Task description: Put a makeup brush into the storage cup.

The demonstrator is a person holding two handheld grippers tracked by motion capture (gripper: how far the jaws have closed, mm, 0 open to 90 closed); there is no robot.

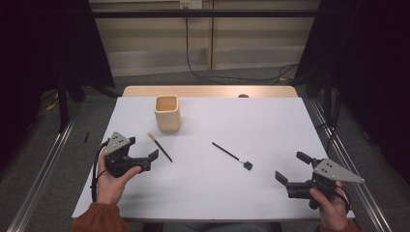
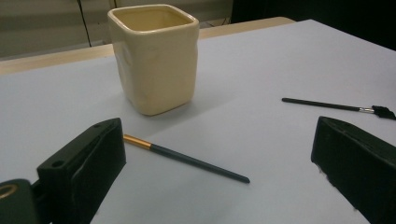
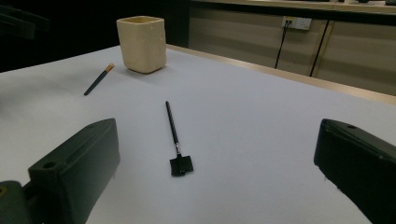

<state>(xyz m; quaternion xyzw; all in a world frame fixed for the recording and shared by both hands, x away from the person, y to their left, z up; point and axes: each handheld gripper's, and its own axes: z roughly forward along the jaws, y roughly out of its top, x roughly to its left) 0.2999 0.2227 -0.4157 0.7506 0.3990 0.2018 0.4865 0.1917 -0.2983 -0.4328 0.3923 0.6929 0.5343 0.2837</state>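
A cream square cup (image 1: 168,113) stands upright at the back left of the white table top (image 1: 270,125). In front of it lies a dark stick with an orange end (image 1: 160,147). A black brush with a flat head (image 1: 232,156) lies near the middle. My left gripper (image 1: 143,147) is open, held in a hand just left of the stick. In the left gripper view the cup (image 2: 154,56) and the stick (image 2: 187,159) lie ahead of the wide-apart jaws. My right gripper (image 1: 291,166) is open at the front right, facing the brush (image 3: 173,128).
The table top's wooden back edge (image 1: 208,91) shows behind the cup. Metal rails (image 1: 43,169) run along the floor on both sides, and dark curtains hang left and right. A cable (image 1: 203,75) lies on the floor beyond the table.
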